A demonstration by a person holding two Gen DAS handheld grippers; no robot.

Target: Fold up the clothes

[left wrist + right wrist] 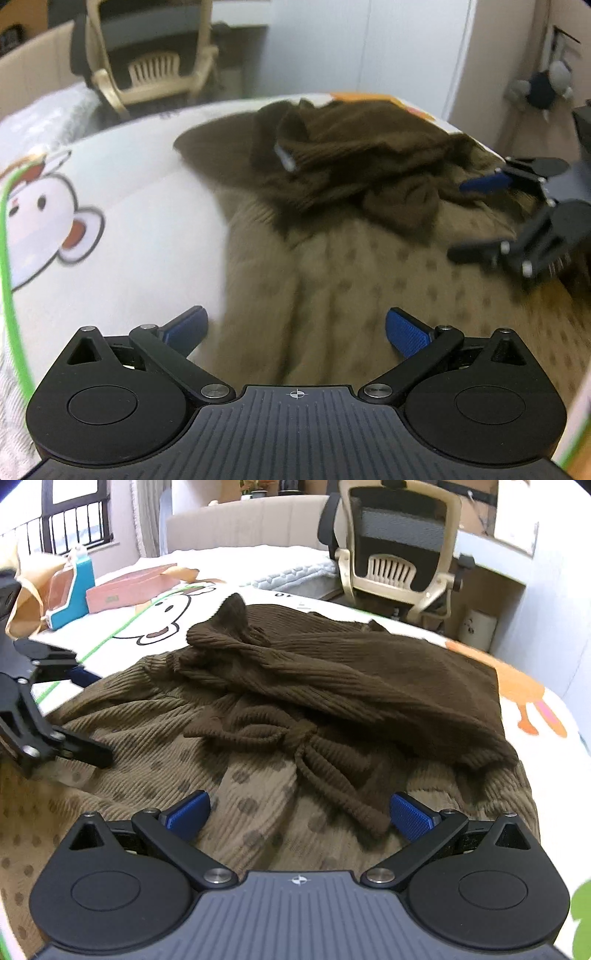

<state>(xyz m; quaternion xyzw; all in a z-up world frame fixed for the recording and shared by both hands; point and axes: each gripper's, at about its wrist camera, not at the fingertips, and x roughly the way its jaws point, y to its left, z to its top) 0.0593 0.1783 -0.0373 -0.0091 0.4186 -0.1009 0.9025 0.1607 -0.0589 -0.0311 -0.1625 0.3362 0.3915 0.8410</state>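
Observation:
A heap of knit clothing lies on the cartoon-print sheet (122, 206). Its near part is tan ribbed knit with dark dots (332, 280) (207, 775). A dark brown ribbed piece (343, 155) (362, 672) is bunched over the far part, and a brown knotted cord (310, 746) trails toward me. My left gripper (295, 328) hovers open over the tan knit's left edge, holding nothing. My right gripper (299, 812) is also open, above the cord's end. Each shows in the other's view: the right gripper (474, 218) open at the right, the left gripper (86, 716) open at the left.
A beige and black office chair (399, 554) stands beyond the far edge. A pink box (125, 590), a blue and white carton (70, 594) and a brown paper bag (26, 602) sit at the far left. A quilted mattress (280, 570) lies behind.

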